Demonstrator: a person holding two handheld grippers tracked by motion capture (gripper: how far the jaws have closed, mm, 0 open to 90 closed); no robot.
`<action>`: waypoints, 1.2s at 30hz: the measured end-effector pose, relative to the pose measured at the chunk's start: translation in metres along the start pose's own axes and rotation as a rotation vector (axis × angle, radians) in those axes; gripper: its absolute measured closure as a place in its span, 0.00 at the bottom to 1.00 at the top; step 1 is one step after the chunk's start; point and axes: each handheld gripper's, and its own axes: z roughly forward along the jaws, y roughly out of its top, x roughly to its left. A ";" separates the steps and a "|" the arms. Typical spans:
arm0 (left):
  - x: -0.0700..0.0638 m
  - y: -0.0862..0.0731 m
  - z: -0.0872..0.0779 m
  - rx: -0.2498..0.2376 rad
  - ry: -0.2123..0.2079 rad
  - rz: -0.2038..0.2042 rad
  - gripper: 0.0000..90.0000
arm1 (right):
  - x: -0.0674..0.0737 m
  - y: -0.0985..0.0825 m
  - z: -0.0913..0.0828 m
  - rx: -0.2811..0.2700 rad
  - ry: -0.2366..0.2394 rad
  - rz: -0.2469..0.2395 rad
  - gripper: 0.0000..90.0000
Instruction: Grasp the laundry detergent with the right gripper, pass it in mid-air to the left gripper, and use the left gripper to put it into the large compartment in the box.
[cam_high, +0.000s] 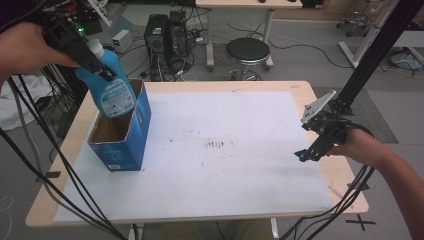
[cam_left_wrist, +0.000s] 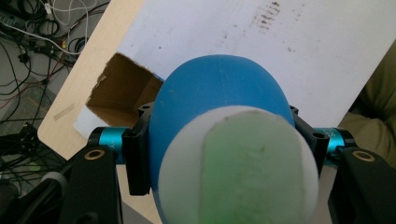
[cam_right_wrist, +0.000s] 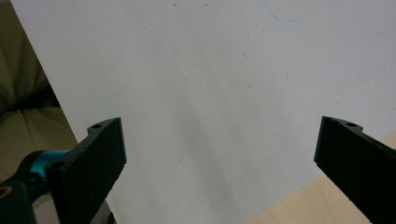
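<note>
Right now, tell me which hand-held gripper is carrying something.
The left hand-held gripper, raised over the open blue box, is clamped on the blue bottle. The right hand-held gripper stands open over the white sheet.

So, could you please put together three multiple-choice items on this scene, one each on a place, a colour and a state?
1. Where is the blue bottle?
A. lying flat on the white mat
B. held tilted over the open top of the blue box
C. on the stool

2. What colour is the bottle's cap?
A. red
B. black
C. white

3. How do the right gripper's jaws stand?
A. wide apart with nothing between them
B. shut on the bottle
C. shut on the box

Answers:
1 B: the left gripper clamps the bottle's neck, its base at the mouth of the blue box.
2 C: the cap is white.
3 A: the right gripper shows bare white mat between its jaws.
</note>
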 end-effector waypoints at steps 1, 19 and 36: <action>0.001 -0.002 0.001 0.002 0.000 0.000 0.42 | 0.000 0.000 0.000 -0.001 0.001 0.001 0.01; 0.016 -0.027 0.034 0.034 -0.006 0.019 0.42 | -0.003 -0.001 0.004 -0.006 -0.007 0.023 0.01; 0.016 -0.048 0.099 0.076 -0.044 0.054 0.42 | -0.002 -0.005 0.012 -0.012 0.007 0.037 0.01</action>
